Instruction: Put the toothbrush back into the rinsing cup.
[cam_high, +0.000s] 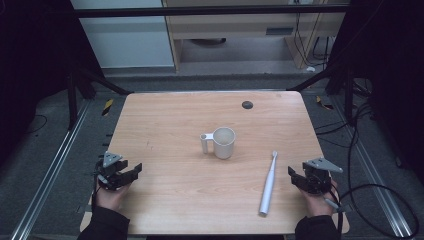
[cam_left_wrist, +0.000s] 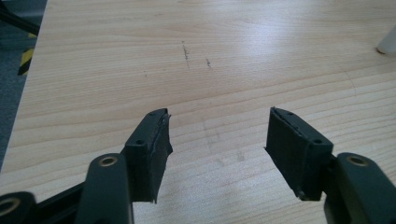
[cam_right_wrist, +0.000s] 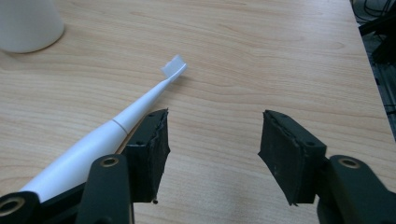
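Left gripper (cam_high: 131, 171) rests in the person's hand at the near left corner of the tabletop (cam_high: 165, 110), jaws spread apart with nothing between them. In the left gripper view its 2 black pads (cam_left_wrist: 154, 144) stand over bare wood, with a few faint dark scratches on the grain ahead of them.

Right gripper (cam_high: 295, 178) sits at the near right corner, also held by a hand, jaws spread and gripping nothing. In the right gripper view the white toothbrush (cam_right_wrist: 116, 123) passes just outside that gripper's left-hand jaw, beside it and not between the pads; whether it touches the jaw cannot be told.

From above, the toothbrush (cam_high: 268, 184) lies flat on the wood just beside the right gripper, between it and the table's middle, handle end toward the near edge, bristle head pointing toward the far edge.

White cup (cam_high: 223, 142) stands upright near the centre of the tabletop, with a small white tube-like holder on its left side. Well apart from both grippers.

1 dark round spot (cam_high: 247, 104) near the far edge.
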